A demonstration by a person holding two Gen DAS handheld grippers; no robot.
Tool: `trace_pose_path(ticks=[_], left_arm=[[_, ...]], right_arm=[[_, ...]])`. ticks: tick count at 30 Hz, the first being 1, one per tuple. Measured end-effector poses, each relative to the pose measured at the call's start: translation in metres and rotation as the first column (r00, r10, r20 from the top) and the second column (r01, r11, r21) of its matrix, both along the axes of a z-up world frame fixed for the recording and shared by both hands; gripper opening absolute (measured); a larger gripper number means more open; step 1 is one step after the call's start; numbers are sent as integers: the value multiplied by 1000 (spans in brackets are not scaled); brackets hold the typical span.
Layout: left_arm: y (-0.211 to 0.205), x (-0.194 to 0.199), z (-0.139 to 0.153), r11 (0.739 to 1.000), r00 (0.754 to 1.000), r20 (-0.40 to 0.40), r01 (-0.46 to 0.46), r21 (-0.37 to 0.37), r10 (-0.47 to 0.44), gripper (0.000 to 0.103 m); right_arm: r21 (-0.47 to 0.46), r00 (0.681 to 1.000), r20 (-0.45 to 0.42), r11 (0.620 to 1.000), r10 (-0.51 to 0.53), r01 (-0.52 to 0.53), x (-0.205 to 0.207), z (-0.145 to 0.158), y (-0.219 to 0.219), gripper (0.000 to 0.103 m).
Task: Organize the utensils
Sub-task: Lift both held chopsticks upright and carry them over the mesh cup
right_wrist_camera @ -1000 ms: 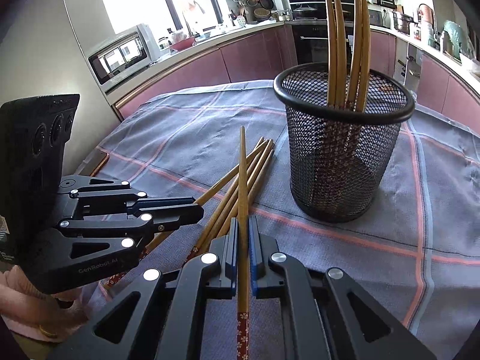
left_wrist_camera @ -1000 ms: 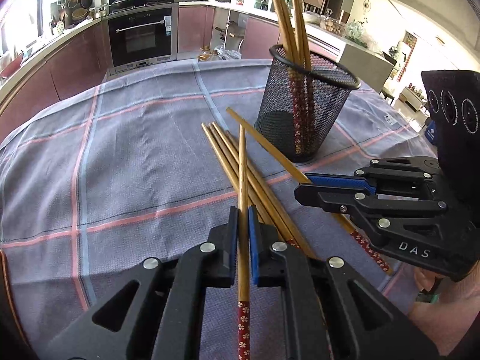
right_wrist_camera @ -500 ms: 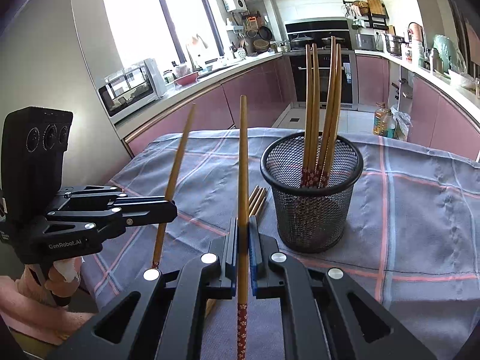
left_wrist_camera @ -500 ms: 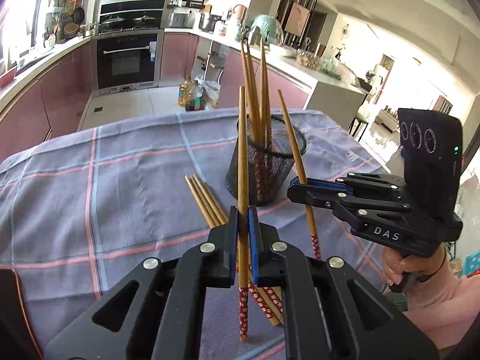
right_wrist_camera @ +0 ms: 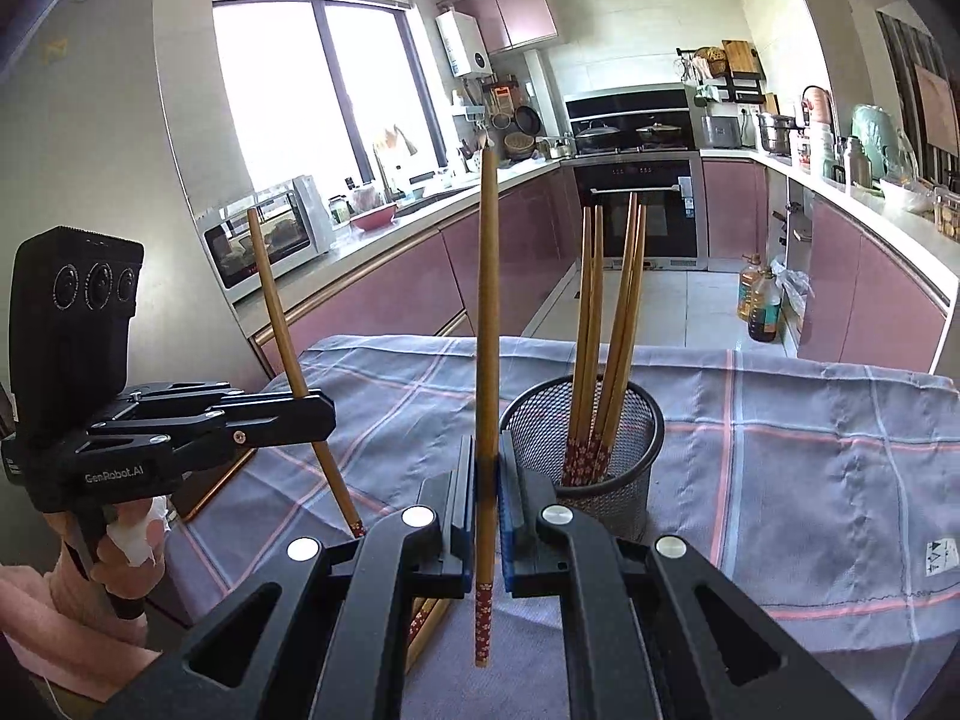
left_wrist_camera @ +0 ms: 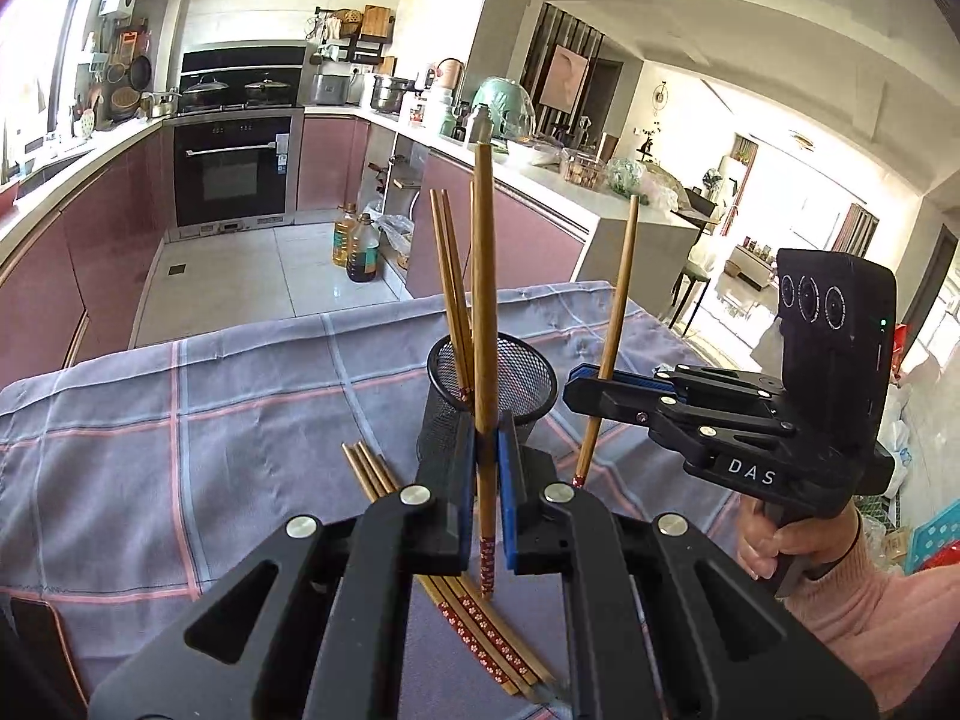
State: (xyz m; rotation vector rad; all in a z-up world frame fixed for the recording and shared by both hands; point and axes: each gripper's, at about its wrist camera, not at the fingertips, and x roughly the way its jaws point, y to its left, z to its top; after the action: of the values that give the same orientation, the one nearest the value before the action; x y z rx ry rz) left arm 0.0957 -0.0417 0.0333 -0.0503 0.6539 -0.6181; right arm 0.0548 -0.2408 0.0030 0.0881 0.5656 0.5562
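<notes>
A black mesh cup [left_wrist_camera: 516,372] stands on the cloth and holds several upright chopsticks [right_wrist_camera: 606,324]; it also shows in the right wrist view [right_wrist_camera: 636,420]. My left gripper [left_wrist_camera: 486,438] is shut on one chopstick [left_wrist_camera: 483,276], held upright above the table, just in front of the cup. My right gripper [right_wrist_camera: 487,456] is shut on another chopstick [right_wrist_camera: 487,312], also upright, beside the cup. Each gripper shows in the other's view, the right one [left_wrist_camera: 576,390] and the left one [right_wrist_camera: 321,414]. Three chopsticks [left_wrist_camera: 480,612] lie on the cloth.
The table is covered by a grey-blue checked cloth [left_wrist_camera: 210,450]. Its far edge drops to the kitchen floor with oil bottles [left_wrist_camera: 354,246]. Pink cabinets and an oven [left_wrist_camera: 231,168] stand behind. A hand [left_wrist_camera: 798,546] holds the right gripper.
Both grippers have lifted their chopsticks off the cloth and tilted them from flat to upright. The cup now looks lower and farther. Three chopsticks stay on the cloth.
</notes>
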Motion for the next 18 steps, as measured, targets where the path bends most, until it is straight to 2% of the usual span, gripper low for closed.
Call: trace_pose_path(ticks=[18], left_arm=[[-23,34,63,998,989,145,-22,-55,30,7]], right_arm=[[36,988,138,998,-61,56,29,56,-15,6]])
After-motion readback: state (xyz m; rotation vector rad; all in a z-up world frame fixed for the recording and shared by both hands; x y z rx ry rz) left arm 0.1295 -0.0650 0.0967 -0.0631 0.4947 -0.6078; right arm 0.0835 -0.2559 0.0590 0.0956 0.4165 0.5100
